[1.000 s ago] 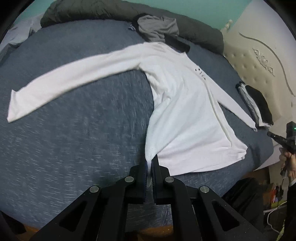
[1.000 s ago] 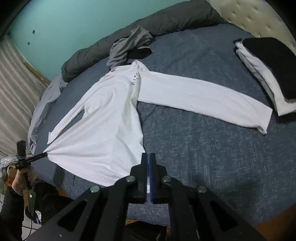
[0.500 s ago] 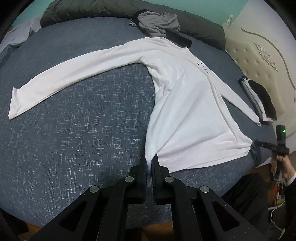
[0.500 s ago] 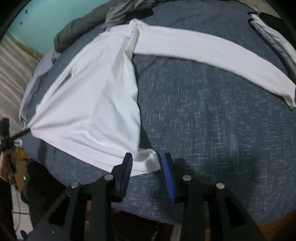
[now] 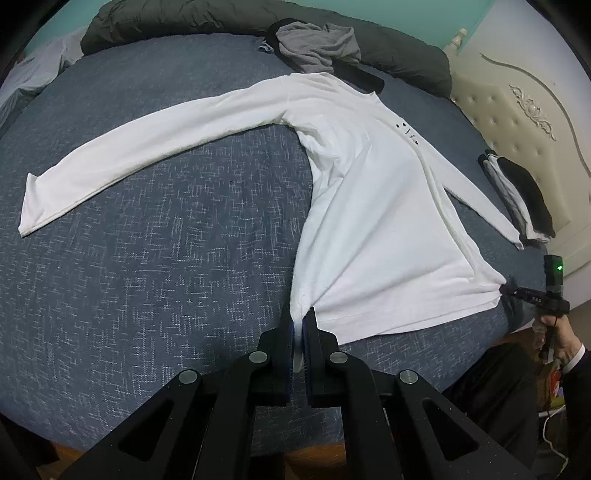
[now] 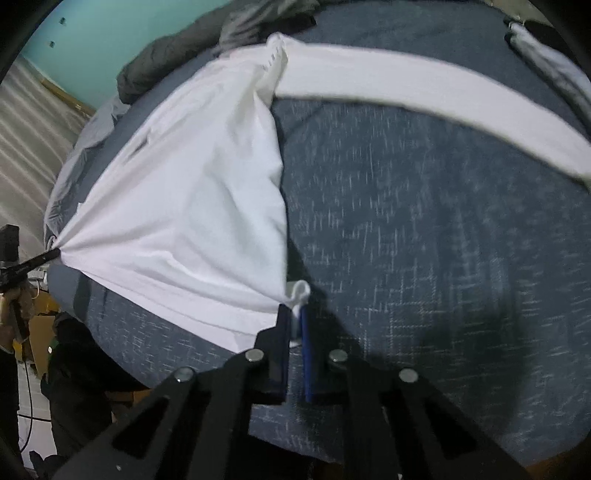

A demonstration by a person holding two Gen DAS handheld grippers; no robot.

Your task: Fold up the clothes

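Observation:
A white long-sleeved shirt [image 5: 369, 206] lies face up on a blue-grey bed [image 5: 166, 288], sleeves spread to both sides. My left gripper [image 5: 298, 325] is shut on one bottom hem corner, and the cloth puckers toward it. In the right wrist view my right gripper [image 6: 295, 314] is shut on the other hem corner of the shirt [image 6: 192, 177], a small tuft of fabric sticking out above the pads. The hem is stretched between the two grippers. Each gripper shows in the other's view: the right gripper [image 5: 517, 293] and the left gripper [image 6: 48, 255], held by hands.
A folded black and white stack of clothes [image 5: 521, 195] sits by the padded headboard [image 5: 517, 110]. A crumpled grey garment [image 5: 317, 48] and a dark duvet [image 5: 184, 18] lie along the far edge. The near bed edge is just below the grippers.
My right gripper opened around the hem corner half a second ago and has now shut on it, pulling the hem taut. The left gripper kept its hold on its corner.

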